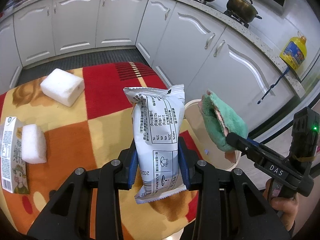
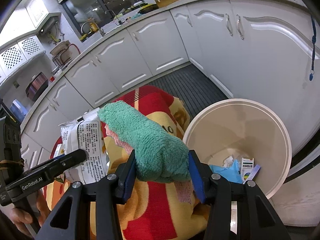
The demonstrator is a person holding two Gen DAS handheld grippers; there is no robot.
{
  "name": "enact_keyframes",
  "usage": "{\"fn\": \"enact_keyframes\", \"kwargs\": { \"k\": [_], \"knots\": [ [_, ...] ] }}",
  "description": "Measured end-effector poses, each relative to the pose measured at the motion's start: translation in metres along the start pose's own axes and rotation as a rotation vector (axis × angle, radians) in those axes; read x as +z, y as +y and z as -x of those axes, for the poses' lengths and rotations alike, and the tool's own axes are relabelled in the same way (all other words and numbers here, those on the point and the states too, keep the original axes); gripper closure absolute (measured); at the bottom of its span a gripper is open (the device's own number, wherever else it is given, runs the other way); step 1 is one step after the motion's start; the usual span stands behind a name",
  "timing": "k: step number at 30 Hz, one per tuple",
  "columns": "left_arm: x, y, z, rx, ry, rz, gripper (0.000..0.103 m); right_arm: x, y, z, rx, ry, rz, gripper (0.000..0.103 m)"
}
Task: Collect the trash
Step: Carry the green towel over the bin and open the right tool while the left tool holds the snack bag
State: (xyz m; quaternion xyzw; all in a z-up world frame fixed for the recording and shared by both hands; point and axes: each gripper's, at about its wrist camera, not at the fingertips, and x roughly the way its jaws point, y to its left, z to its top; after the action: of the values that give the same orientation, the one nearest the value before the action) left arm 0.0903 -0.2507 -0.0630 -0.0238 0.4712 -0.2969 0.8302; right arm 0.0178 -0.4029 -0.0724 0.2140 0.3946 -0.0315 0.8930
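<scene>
White packet (image 1: 158,140) clenched in the left claw (image 1: 158,160), green cloth (image 2: 148,140) in the right claw (image 2: 162,170); both mid-carry. Next: swing over the bin (image 2: 280,132), just right of the right claw, and release.

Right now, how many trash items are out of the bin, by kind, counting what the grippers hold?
White foam blocks: 2
Drink carton: 1
White snack packet, in left gripper: 1
Green cloth, in right gripper: 1
Total: 5
</scene>
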Motion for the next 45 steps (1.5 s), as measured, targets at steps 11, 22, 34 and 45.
{"fn": "enact_keyframes", "kwargs": {
  "k": [11,22,34,45],
  "knots": [
    [0.006,-0.013,-0.025,-0.03,0.032,-0.009,0.07,-0.005,-0.032,-0.006,-0.047,0.017,-0.056,0.056],
    [0.018,-0.036,-0.067,-0.105,0.088,0.007,0.07,-0.014,-0.077,-0.015,-0.12,0.04,-0.149,0.055],
    [0.02,-0.076,-0.119,-0.149,0.169,-0.019,0.069,-0.031,-0.128,-0.035,-0.219,0.116,-0.249,0.055],
    [0.024,-0.08,-0.136,-0.178,0.187,0.017,0.054,-0.037,-0.151,-0.04,-0.27,0.131,-0.342,0.05]
  ]
}}
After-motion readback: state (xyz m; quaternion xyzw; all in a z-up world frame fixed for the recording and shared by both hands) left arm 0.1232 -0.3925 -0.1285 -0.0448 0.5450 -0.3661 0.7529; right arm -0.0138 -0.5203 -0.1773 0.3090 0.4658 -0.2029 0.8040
